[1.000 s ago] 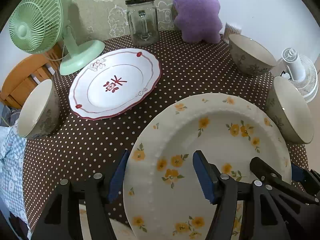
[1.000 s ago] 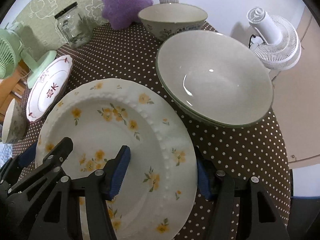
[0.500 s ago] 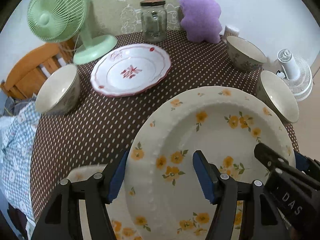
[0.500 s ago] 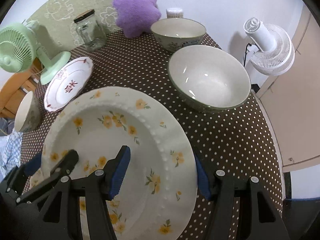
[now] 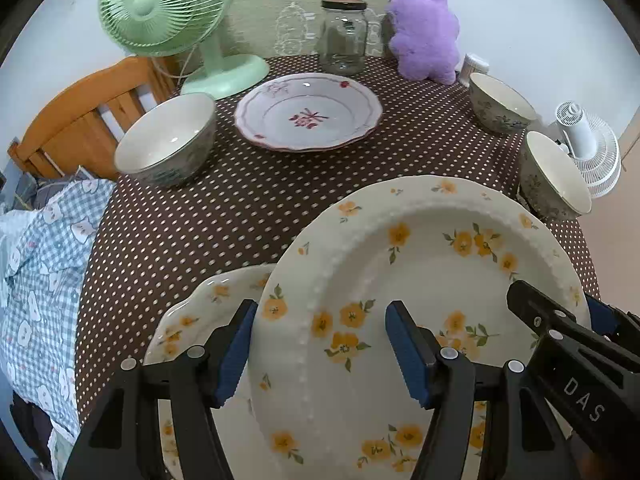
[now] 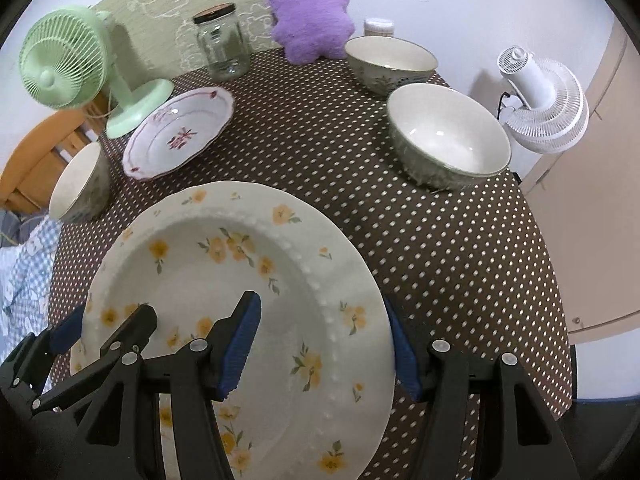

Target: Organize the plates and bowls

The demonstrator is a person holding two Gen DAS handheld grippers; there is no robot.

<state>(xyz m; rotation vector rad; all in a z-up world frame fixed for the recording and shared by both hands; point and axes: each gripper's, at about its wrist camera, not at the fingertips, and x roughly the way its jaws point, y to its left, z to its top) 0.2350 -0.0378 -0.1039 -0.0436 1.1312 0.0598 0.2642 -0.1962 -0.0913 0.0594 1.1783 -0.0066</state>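
Left tongs (image 5: pixel 320 344): clenched across the left rim of the yellow-flowered plate (image 5: pixel 440 248). One pad sits outside the edge and the other inside the well.
Yellow-flowered plate: spans the gap between your two tongs and is carried clear of the dotted tablecloth (image 5: pixel 240 208).
Right tongs (image 6: pixel 320 340): clamped the same way on the opposite, right rim.
Handling: judge it as glazed ceramic, so stiff, weighty, slick under the pads and quick to chip. The opposite-rim hold suits it. Move both hands as one, or the plate twists out.
Left wrist view only: a second flowered plate (image 5: pixel 208 308) lies on the cloth below and left of your left tongs, partly under the carried plate.
Right wrist view only: bare cloth runs to the table edge right of your right tongs. A large bowl (image 6: pixel 448 140) stands ahead and to their right, well apart.
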